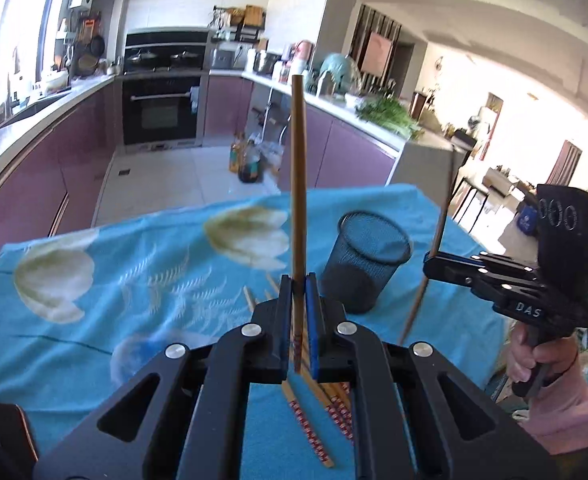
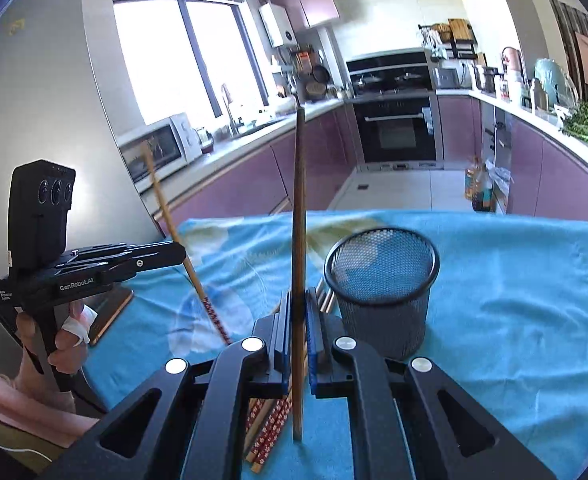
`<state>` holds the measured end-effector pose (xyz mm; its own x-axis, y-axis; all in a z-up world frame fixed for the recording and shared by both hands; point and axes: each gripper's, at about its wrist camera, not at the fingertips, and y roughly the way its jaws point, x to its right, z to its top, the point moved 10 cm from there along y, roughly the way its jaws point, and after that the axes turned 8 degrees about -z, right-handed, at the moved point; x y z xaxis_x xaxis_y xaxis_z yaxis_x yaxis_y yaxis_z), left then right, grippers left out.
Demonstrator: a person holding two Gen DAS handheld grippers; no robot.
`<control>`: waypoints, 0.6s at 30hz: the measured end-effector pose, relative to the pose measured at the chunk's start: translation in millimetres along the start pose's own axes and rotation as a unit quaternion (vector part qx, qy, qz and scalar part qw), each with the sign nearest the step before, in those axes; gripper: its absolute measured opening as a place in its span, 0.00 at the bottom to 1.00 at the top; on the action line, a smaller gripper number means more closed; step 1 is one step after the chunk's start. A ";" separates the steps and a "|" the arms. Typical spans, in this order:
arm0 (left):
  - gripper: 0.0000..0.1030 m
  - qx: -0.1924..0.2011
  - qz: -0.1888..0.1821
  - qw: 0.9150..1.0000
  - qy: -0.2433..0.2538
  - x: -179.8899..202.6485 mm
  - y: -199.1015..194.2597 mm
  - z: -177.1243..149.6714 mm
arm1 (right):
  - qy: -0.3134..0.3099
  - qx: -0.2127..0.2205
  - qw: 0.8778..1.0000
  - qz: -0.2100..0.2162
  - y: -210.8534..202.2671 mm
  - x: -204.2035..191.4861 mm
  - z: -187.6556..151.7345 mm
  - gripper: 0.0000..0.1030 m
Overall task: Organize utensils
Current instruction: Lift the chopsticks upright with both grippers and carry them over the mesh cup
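In the left wrist view my left gripper point(image 1: 298, 286) is shut on a wooden chopstick point(image 1: 298, 184) that stands almost upright, its patterned red end below the pads. A black mesh cup point(image 1: 368, 260) stands on the cloth just right of it. My right gripper point(image 1: 428, 266) hovers right of the cup, shut on a second chopstick point(image 1: 440, 228). The right wrist view shows that gripper point(image 2: 299, 300) clamping its upright chopstick point(image 2: 300, 208), with the mesh cup point(image 2: 382, 280) close on its right and the left gripper point(image 2: 182, 254) holding a tilted chopstick point(image 2: 170, 220). Several loose chopsticks point(image 2: 266, 428) lie beneath.
A blue flowered cloth point(image 1: 134, 280) covers the table; its far edge drops to the kitchen floor. A dark flat object point(image 2: 110, 312) lies at the cloth's left edge. More loose chopsticks point(image 1: 314, 432) lie under the left gripper. Bottles point(image 1: 248, 160) stand on the floor beyond.
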<state>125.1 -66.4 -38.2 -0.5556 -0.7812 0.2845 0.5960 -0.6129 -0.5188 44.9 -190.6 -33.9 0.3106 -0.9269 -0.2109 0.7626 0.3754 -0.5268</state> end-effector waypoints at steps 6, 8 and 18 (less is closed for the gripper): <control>0.07 0.050 -0.020 0.998 0.018 24.4 -13.5 46.1 | -0.003 0.049 0.999 0.003 -19.0 6.7 39.1 0.06; 0.07 0.064 -0.028 0.997 0.026 34.4 -13.9 62.3 | -0.006 0.062 0.998 0.002 -24.4 9.0 52.1 0.06; 0.07 0.058 -0.070 0.995 0.050 81.1 18.2 105.0 | -0.022 0.094 0.995 -0.035 -32.4 33.7 91.8 0.06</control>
<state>151.8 -153.4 60.0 -0.6896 -0.6749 0.2625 0.5686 -0.7291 -0.3810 82.8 -233.7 51.7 0.2744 -0.9513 -0.1402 0.8747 0.3075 -0.3746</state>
